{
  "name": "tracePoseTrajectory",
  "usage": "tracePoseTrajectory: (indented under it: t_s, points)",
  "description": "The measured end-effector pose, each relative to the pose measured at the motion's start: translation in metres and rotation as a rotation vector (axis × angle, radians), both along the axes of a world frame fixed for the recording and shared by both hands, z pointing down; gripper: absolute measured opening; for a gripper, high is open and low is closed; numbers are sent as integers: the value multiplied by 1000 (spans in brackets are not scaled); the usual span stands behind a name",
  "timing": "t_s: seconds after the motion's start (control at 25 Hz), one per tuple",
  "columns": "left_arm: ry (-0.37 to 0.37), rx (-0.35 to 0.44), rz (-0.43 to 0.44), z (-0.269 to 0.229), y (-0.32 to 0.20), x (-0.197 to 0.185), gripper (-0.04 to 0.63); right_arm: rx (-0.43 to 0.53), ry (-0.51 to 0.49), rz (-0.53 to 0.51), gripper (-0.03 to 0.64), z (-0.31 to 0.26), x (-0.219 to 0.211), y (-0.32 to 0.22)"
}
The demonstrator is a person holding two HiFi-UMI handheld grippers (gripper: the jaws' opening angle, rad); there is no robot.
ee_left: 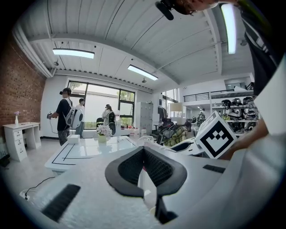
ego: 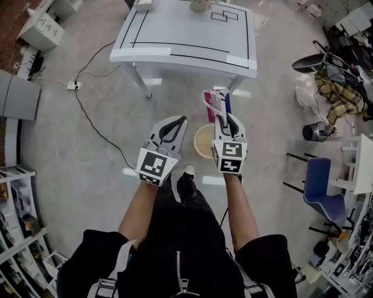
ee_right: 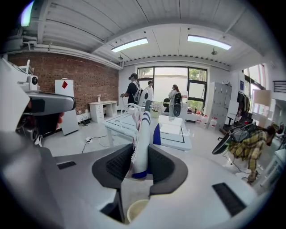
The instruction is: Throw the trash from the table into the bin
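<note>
A white, blue and pink wrapper (ego: 214, 102) stands up between the jaws of my right gripper (ego: 221, 118), which is shut on it. In the right gripper view the wrapper (ee_right: 142, 134) rises from the pads of the right gripper (ee_right: 139, 159). A round beige bin (ego: 203, 140) sits on the floor just below and left of that gripper, and its rim (ee_right: 135, 210) shows under the jaws. My left gripper (ego: 178, 123) hangs beside it to the left, jaw tips together and nothing in them, as the left gripper view (ee_left: 144, 152) also shows. The white table (ego: 175, 41) lies ahead.
A flower pot (ego: 199, 4) and a white box (ego: 144, 4) stand on the table's far side. A cable and power strip (ego: 73, 85) lie on the floor at the left. A blue chair (ego: 320, 186) and a plaid cloth (ego: 335, 96) stand at the right. People (ee_left: 67, 114) stand by the windows.
</note>
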State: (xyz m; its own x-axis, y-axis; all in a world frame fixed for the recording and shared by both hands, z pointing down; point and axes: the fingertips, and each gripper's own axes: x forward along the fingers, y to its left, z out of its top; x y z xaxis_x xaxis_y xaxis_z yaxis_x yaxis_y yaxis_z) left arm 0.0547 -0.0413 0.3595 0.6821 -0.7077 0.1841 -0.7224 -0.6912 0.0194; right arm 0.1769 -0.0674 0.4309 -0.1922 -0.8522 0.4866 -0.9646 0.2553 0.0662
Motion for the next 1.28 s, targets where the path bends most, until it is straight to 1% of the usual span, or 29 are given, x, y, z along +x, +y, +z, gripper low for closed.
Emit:
tracePoseTrajectory:
  t_s: [0.16, 0.32, 0.52, 0.68, 0.8, 0.88, 1.0, 1.12, 1.28]
  points:
    - [-12, -12, 50, 9, 18, 27, 5, -26, -14, 31, 107, 19, 19, 23]
    - [-5, -46, 77, 27, 21, 47, 5, -50, -26, 60, 107, 39, 34, 34]
    - [-22, -85, 93, 70, 22, 67, 5, -99, -17, 101, 107, 83, 55, 41]
    - [-42, -140, 95, 109, 35, 78, 5, -133, -32, 121, 107, 124, 65, 46]
    - [-26, -204, 94, 138, 50, 84, 5, -161, -19, 122, 107, 154, 67, 51]
    - [-31, -233, 91, 158, 54, 85, 5, -178, -14, 125, 107, 174, 69, 51]
    - [-70, -244, 96, 191, 53, 88, 5, -191, -13, 127, 107, 204, 75, 46]
    - [-73, -282, 95, 221, 59, 88, 5, -215, -4, 121, 107, 234, 78, 49]
    - [-81, -292, 112, 245, 65, 94, 5, -246, 1, 129, 107, 271, 85, 51]
